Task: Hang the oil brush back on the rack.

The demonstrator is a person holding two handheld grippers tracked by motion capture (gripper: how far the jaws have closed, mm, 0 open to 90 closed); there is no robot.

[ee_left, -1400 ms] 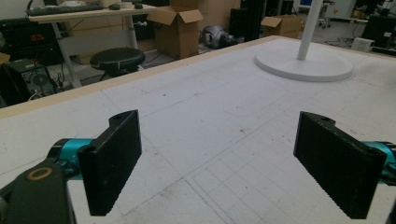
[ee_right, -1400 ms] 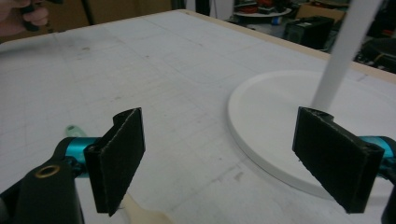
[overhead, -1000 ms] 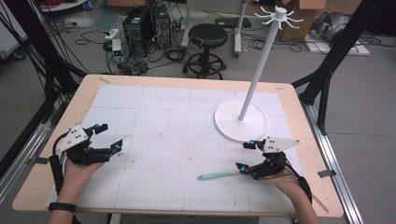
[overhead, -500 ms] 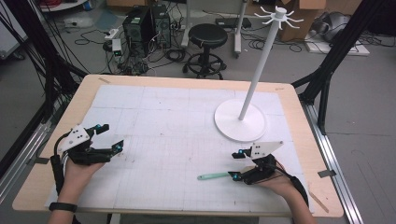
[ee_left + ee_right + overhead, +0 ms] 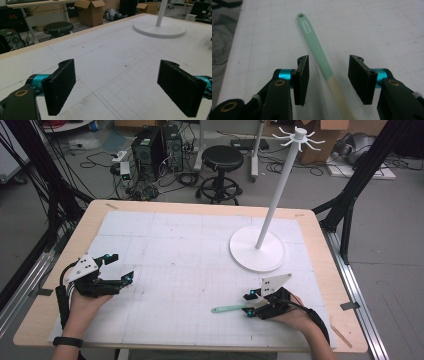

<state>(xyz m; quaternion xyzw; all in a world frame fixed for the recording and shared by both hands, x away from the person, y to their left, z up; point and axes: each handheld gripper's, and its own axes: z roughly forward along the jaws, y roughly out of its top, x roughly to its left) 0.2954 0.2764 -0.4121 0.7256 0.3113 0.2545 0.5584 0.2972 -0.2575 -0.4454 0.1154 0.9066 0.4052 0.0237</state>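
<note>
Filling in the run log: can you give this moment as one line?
right claw: closing around spatula, pads not yet touching | left claw: open, idle | stand: upright on table

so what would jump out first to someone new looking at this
The tall white stand at the table's far right, its hooks on top. Nearer, the right tongs have just been closing around a mint-green spoon handle lying flat, pads not yet touching it. The left tongs rest open at the left.

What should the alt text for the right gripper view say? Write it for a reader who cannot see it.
A mint-green utensil handle lies on the white gridded mat, running between the right gripper's two black jaws, which have just been closing but do not yet touch it. The handle turns cream-coloured near the bottom edge.
</note>
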